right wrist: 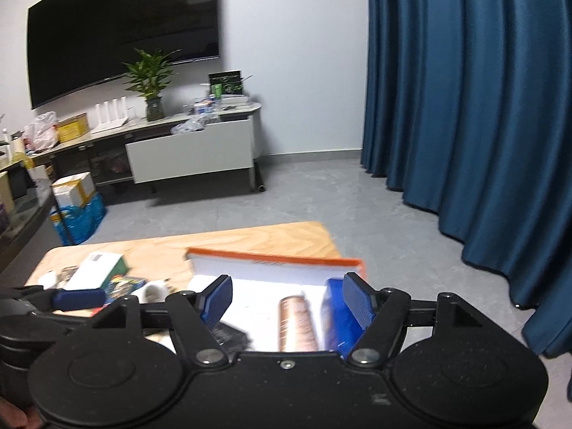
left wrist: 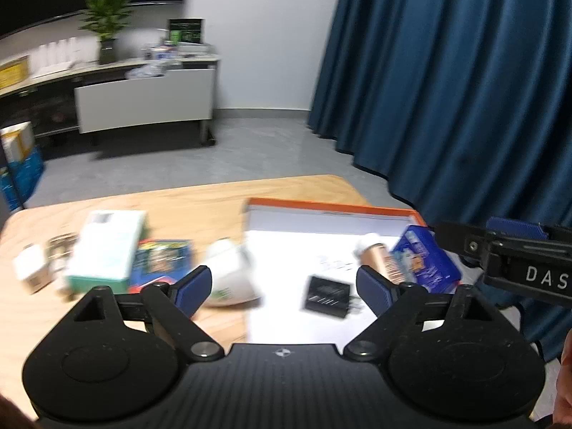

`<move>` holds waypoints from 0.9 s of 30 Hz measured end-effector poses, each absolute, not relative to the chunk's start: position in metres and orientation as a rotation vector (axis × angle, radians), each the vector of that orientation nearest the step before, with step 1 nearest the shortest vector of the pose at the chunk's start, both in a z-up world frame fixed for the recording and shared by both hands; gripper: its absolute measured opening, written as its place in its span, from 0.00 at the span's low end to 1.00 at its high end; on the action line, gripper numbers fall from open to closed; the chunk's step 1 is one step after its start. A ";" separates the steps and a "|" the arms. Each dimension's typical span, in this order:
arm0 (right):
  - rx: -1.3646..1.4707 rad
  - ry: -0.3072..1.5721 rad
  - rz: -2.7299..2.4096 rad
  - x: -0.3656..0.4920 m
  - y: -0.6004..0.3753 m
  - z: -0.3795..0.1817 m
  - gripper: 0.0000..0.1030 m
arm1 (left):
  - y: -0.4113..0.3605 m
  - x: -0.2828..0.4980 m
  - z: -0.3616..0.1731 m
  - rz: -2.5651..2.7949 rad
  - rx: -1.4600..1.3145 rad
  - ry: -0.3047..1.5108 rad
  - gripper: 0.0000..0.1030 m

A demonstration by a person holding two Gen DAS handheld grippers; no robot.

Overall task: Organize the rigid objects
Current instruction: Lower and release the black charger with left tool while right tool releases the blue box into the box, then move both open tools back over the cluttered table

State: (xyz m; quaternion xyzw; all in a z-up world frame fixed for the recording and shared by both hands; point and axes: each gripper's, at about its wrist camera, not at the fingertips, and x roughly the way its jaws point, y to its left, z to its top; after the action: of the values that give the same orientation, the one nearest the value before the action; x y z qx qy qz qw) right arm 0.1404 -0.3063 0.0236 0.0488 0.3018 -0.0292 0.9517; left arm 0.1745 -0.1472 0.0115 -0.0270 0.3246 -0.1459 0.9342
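Both grippers sit above the near edge of the wooden table [left wrist: 200, 200], fingers spread wide, nothing between them.

Left gripper [left wrist: 282, 286]: jaws wide apart, empty. Blue pads [left wrist: 193, 287] hang over the boundary between the loose pile and the box [left wrist: 332, 207]. Frame is motion-blurred.

Right gripper [right wrist: 286, 302]: also wide apart, empty, over the near right part of the box. Its body shows at the right edge of the left wrist view.

Box: orange rim, white inside, on the right half of the table. In it:
- copper can [right wrist: 296, 321], lying on its side, white cap toward the far wall
- blue carton [left wrist: 425, 261], touching or just beside the can, against the right wall
- black adapter [left wrist: 327, 296], flat on the floor of the box, left of the can, apart from it

Outside the box, on the left half of the table:
- white cup [left wrist: 232, 275] on its side, just beside the left wall
- colourful card pack [left wrist: 161, 257]
- white-and-teal carton [left wrist: 107, 250], partly over the pack
- small white cube [left wrist: 30, 271] at the far left
- something small behind the carton, too blurred to name
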 end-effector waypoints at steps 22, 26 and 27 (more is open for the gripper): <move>0.040 0.638 0.139 0.117 -0.218 0.023 0.81 | 0.016 0.155 0.000 0.122 -0.188 0.661 0.88; 0.043 0.649 0.134 0.121 -0.219 0.018 0.81 | 0.033 0.174 -0.005 0.169 -0.219 0.672 0.88; 0.041 0.652 0.132 0.122 -0.219 0.017 0.81 | 0.034 0.179 -0.006 0.175 -0.222 0.672 0.88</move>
State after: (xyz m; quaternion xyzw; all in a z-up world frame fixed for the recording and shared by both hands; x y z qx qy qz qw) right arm 0.1220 -0.2194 0.0169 0.0202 0.3202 0.0648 0.9449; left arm 0.1786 0.0343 -0.0056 -0.1083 0.3288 0.0856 0.9343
